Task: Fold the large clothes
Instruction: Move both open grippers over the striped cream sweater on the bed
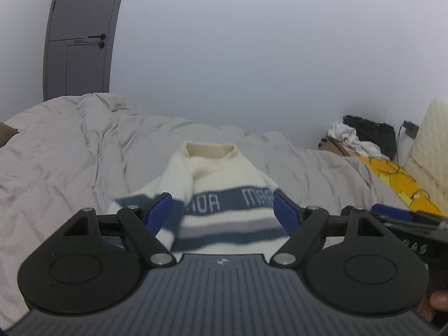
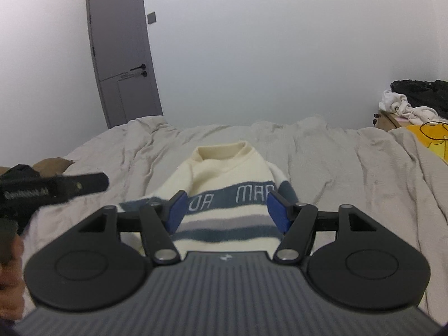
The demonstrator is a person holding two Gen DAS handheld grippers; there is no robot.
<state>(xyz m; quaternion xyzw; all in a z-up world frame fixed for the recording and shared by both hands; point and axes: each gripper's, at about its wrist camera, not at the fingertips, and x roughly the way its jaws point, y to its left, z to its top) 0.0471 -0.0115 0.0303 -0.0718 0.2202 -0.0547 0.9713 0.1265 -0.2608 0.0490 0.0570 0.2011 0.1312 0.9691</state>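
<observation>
A cream sweater [image 1: 221, 173] with blue and grey stripes and white lettering lies on the grey bed [image 1: 70, 162], collar toward the far wall. One sleeve is folded across its left side. My left gripper [image 1: 222, 204] hovers over the sweater's lower part, its blue fingers wide apart and gripping nothing. In the right wrist view the same sweater [image 2: 226, 173] lies just ahead, and my right gripper [image 2: 226, 205] stands open above its striped part, pads clear of the cloth. The black body of the left tool [image 2: 56, 187] shows at that view's left edge, held by a hand [image 2: 11, 274].
A grey door [image 2: 123, 56] stands in the far wall to the left. At the bed's right, a box [image 2: 389, 120] carries white and black clothes. A yellow item with cables [image 1: 400, 184] lies beside it. Rumpled grey bedding [image 2: 350, 168] surrounds the sweater.
</observation>
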